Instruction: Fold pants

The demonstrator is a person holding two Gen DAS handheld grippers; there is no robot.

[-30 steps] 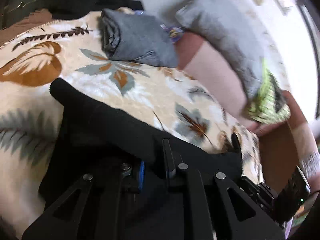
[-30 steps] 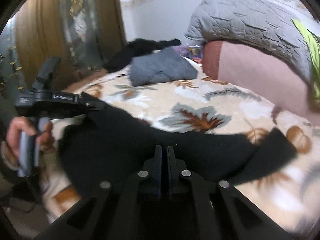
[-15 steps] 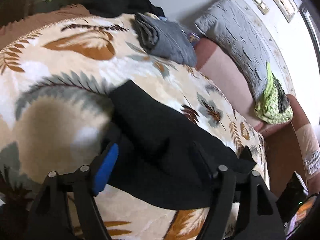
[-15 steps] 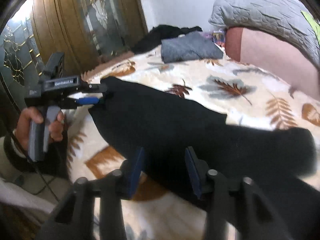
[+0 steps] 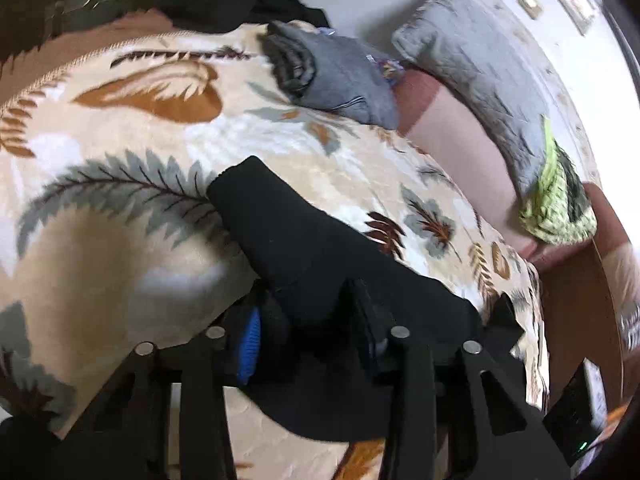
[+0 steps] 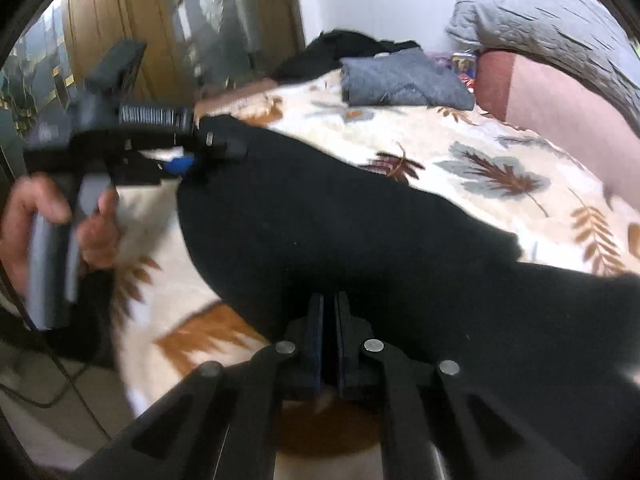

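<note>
Black pants (image 5: 304, 256) lie across a leaf-patterned blanket (image 5: 120, 240) on a bed. They also show in the right wrist view (image 6: 340, 220), stretched left to right. My left gripper (image 5: 308, 332) has its jaws partly closed around a bunched edge of the pants, a blue pad showing on the left finger. It also shows in the right wrist view (image 6: 196, 152), at the pants' left end, held by a hand. My right gripper (image 6: 328, 320) is shut on the near edge of the pants.
A folded grey garment (image 5: 336, 76) and a dark clothes pile (image 5: 240, 0) lie at the far end of the bed. A grey pillow (image 5: 472, 80) and a green cloth (image 5: 556, 204) rest on the pink headboard side. A wooden door (image 6: 120, 28) stands at left.
Both grippers were open half a second ago. The right gripper has shut on the pants' near edge, and the left gripper's jaws have narrowed around the pants' end.
</note>
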